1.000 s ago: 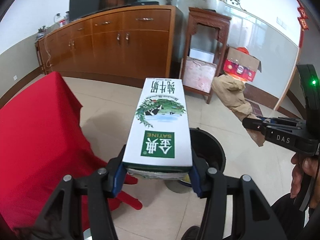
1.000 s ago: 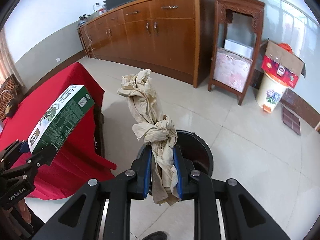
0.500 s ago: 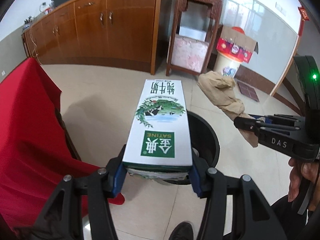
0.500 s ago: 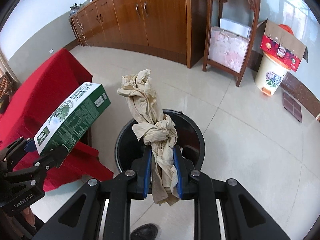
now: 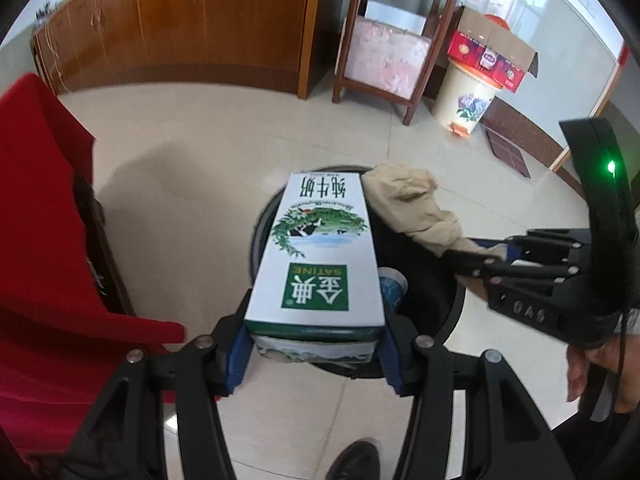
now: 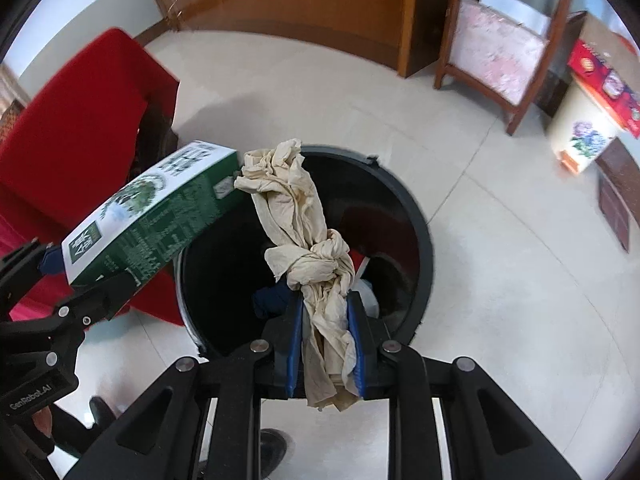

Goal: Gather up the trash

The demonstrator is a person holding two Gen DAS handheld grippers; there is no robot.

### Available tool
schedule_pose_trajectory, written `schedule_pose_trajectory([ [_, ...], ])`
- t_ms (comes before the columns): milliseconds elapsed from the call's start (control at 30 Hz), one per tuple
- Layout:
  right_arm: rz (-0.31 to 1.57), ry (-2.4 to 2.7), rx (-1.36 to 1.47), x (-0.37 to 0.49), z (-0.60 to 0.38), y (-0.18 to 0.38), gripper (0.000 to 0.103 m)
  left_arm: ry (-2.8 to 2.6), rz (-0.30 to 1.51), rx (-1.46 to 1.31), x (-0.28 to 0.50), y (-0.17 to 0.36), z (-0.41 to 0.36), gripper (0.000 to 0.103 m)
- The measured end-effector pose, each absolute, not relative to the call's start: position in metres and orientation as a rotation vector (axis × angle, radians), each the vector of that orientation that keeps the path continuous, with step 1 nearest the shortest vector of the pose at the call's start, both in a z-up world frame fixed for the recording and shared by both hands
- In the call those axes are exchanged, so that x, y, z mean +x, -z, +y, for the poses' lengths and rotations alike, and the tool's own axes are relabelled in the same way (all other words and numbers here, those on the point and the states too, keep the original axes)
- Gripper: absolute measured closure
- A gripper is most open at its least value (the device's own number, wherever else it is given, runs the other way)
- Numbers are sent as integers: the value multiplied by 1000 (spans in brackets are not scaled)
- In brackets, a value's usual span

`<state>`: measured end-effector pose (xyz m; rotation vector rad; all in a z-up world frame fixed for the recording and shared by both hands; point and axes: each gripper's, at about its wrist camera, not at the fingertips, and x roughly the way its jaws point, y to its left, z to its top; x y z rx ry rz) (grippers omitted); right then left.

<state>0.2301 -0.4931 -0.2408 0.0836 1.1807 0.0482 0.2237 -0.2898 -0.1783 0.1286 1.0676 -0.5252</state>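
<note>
Trash here counts two pieces, and we hold both over one black bin (image 6: 416, 216) on the tiled floor (image 6: 520, 280). Our left gripper (image 5: 314, 340) is clamped on one green-and-white milk carton (image 5: 320, 256), its blue pads pressed to the carton's two sides near the base; the carton's far end reaches over the bin's left rim. Our right gripper (image 6: 326, 340) clasps one twisted beige cloth (image 6: 304, 232) between its blue pads, and the cloth stands up above the bin's mouth, its top just beside the carton's far corner.

Only the right wrist view looks down into the bin: we see dark blue, white and red items lying at the bottom, too shadowed to name. The left wrist view alone shows a hand (image 5: 600, 372) on the right gripper's handle. Both views show one red cloth-draped surface (image 5: 36, 240) at left and one cream pedal bin (image 5: 466, 100) far right.
</note>
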Motion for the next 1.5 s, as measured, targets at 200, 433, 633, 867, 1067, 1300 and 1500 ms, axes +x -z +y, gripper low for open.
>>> schedule_pose_trajectory([
  [200, 1176, -21, -44, 235, -494, 264, 0, 401, 1068, 39, 233, 185, -265, 15],
  [433, 1150, 44, 1, 224, -500, 252, 0, 334, 1003, 106, 209, 167, -241, 1],
  [633, 1031, 98, -7, 203, -485, 215, 0, 303, 915, 140, 201, 143, -228, 1],
  [867, 914, 137, 24, 176, -464, 173, 0, 295, 826, 126, 183, 108, -214, 0],
  [1067, 872, 139, 67, 156, -444, 142, 0, 281, 781, 123, 172, 87, -202, 0],
  [1300, 810, 130, 55, 131, -415, 100, 0, 260, 720, 101, 158, 62, -180, 0],
  [1500, 773, 128, 47, 115, -393, 71, 0, 241, 680, 82, 149, 44, -158, 0],
])
